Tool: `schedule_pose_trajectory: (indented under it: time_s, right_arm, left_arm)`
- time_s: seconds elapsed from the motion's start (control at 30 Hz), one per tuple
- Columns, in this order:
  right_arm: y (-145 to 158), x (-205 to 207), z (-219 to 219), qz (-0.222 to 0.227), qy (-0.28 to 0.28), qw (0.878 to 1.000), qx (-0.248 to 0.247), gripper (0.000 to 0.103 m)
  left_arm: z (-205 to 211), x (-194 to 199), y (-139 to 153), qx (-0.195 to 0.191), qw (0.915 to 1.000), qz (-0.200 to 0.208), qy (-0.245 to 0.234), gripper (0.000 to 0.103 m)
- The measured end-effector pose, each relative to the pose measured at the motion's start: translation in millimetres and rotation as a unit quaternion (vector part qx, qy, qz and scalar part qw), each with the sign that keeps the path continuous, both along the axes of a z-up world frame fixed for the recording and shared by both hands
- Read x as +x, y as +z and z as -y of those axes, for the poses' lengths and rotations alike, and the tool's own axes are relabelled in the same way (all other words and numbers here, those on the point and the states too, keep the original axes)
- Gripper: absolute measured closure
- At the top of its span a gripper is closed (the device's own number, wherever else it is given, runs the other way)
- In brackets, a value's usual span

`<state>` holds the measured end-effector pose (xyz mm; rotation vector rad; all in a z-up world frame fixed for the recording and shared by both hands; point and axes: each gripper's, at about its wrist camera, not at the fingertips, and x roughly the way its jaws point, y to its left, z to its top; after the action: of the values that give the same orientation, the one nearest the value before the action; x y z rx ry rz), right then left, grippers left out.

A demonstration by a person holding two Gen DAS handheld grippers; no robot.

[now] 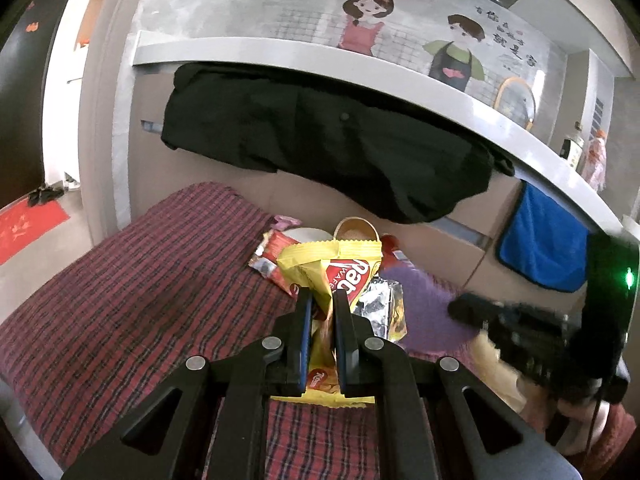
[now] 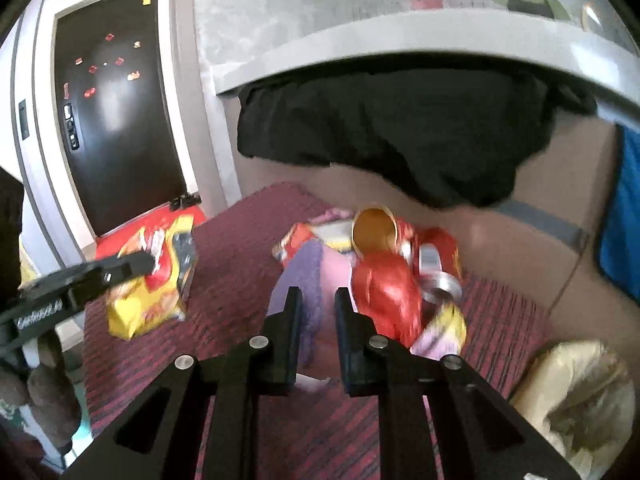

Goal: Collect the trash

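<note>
Yellow foil of a wafer wrapper (image 1: 340, 276) is sitting pinched between the blue pads of the left gripper (image 1: 323, 300), which is clenched on it; in the right wrist view the same wrapper (image 2: 154, 280) is hanging off the table surface, left of the trash pile. The red plaid cloth (image 1: 120, 280) is serving as the landmark. On its far part, the trash pile is lying: a paper cup (image 2: 374, 230) tipped on its side with the mouth showing, a shiny red wrapper (image 2: 386, 296) just in front of the cup, a crushed can (image 2: 438, 276) right of the cup, and a silver foil piece (image 1: 380, 304). The right gripper (image 2: 318, 300) is gripping a purple-pink wrapper (image 2: 308, 280), its jaws standing narrow around it. A black garment (image 1: 320, 140) is hanging from the shelf beyond the cloth
</note>
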<state>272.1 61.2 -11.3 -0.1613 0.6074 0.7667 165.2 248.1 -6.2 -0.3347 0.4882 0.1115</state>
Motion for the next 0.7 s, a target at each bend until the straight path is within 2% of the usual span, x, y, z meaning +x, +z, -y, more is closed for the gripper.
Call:
schedule_pose_trajectory:
  time_s: [0.2, 0.3, 0.33, 0.37, 0.47, 0.53, 0.63, 0.7]
  right_arm:
    - [-42, -29, 18, -0.029, 0.006, 0.999, -0.046, 0.088]
    - [-61, -40, 20, -0.025, 0.014, 0.997, -0.069, 0.077]
    - [-62, -45, 21, -0.017, 0.028, 0.997, -0.068, 0.07]
    - [-63, -51, 23, -0.018, 0.054, 0.997, -0.059, 0.067]
    - [-58, -53, 28, -0.041, 0.102, 0.994, -0.022, 0.066]
    - [-55, -47, 31, -0.048, 0.101, 0.994, -0.011, 0.067]
    - [-55, -36, 34, -0.043, 0.069, 0.997, -0.01, 0.066]
    - [-59, -27, 33, -0.059, 0.061, 0.996, -0.006, 0.065]
  left_arm:
    - [5, 1, -16, -0.015, 0.9997, -0.014, -0.011, 0.092]
    - [6, 3, -26, -0.023, 0.9993, -0.026, -0.016, 0.092]
    - [5, 4, -30, -0.026, 0.9991, -0.03, -0.017, 0.092]
    - [5, 5, -32, -0.027, 0.9989, -0.033, -0.016, 0.092]
    - [2, 5, -38, -0.034, 0.9986, -0.039, -0.014, 0.093]
    - [-1, 4, -41, -0.037, 0.9984, -0.041, -0.011, 0.092]
    - [-4, 4, -44, -0.04, 0.9982, -0.043, -0.007, 0.092]
    - [-7, 4, -45, -0.044, 0.998, -0.044, -0.005, 0.092]
